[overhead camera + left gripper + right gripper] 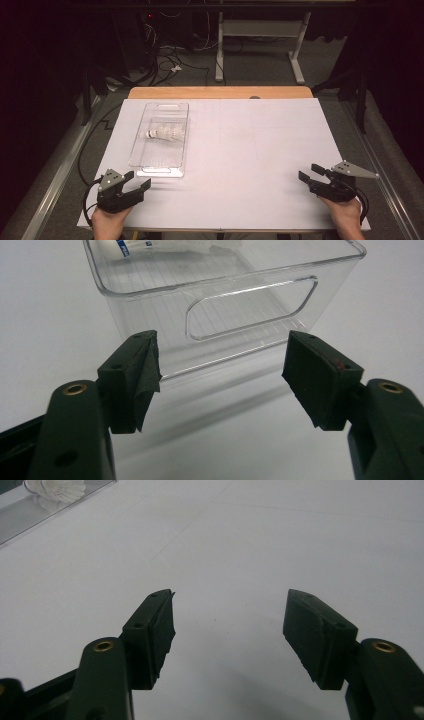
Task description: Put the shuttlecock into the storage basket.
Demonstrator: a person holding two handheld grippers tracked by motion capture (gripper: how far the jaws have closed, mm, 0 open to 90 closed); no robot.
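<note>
A clear plastic bin [161, 167] lies lengthwise on the left half of the white table top, with a white shuttlecock [164, 134] on its side inside. My left gripper [137, 180] rests at the front left corner, open and empty, a short way from the bin's near end. In the left gripper view that end wall with its handle slot [250, 307] stands just beyond the parted jaws. My right gripper [311, 172] sits at the front right, open and empty, over bare table. In the right gripper view the shuttlecock [56, 490] shows far off at top left.
The white sheet [260, 145] covers a wooden table whose far edge [220, 92] shows behind it. Beyond are a dark floor with cables and a grey desk frame [260, 45]. Metal rails run along both sides of the table.
</note>
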